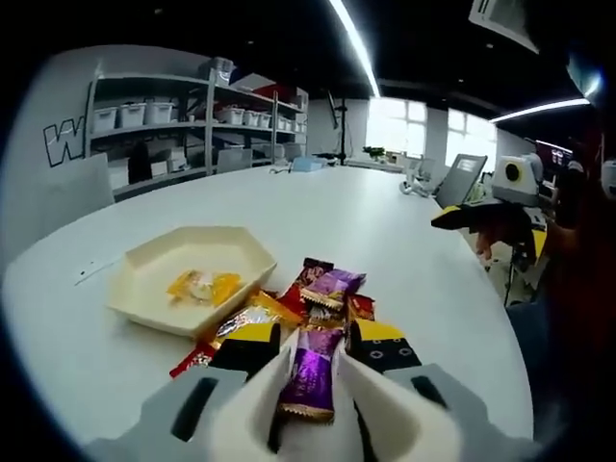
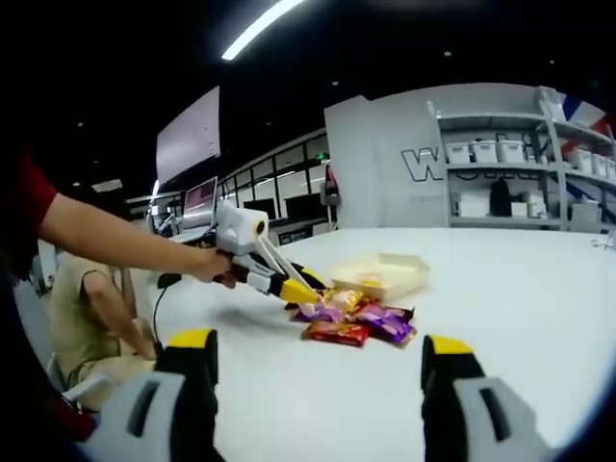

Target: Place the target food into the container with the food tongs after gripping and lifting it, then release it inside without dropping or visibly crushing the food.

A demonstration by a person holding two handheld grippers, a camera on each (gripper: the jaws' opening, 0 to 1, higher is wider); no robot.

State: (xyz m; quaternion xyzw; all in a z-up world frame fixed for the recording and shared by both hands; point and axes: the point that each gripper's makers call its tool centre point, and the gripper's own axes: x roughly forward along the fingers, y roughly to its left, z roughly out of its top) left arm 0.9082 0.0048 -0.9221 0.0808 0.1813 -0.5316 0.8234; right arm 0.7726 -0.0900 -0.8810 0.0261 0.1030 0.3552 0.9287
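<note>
Purple foil marks the thing in hand: a purple candy [image 1: 313, 377] lies between the white tong blades of the left tool [image 1: 310, 390] at the bottom centre of the left gripper view, its long axis running straight up the frame along the blades. The blades look closed on it, though whether it is already clear of the desk [image 1: 404, 250] I cannot tell.

The cream tray [image 1: 154, 308] sits up and to the left of the tool tip in that view, with a yellow-wrapped sweet [image 1: 202, 286] already inside. Its near rim is just beside the pile of wrapped sweets [image 1: 318, 294], so the carry should be short and leftward, and the near wall probably has to be cleared on the way.

In the right gripper view the left tool [image 2: 300, 289] reaches in from the left to the pile [image 2: 356, 318], with the tray [image 2: 380, 274] just behind it. The right tool [image 2: 318, 380] hangs with its jaws wide apart, holding nothing, well short of the pile; the left is plainly the nearer.

Bare desk lies all round the tray, with its edges well away.
</note>
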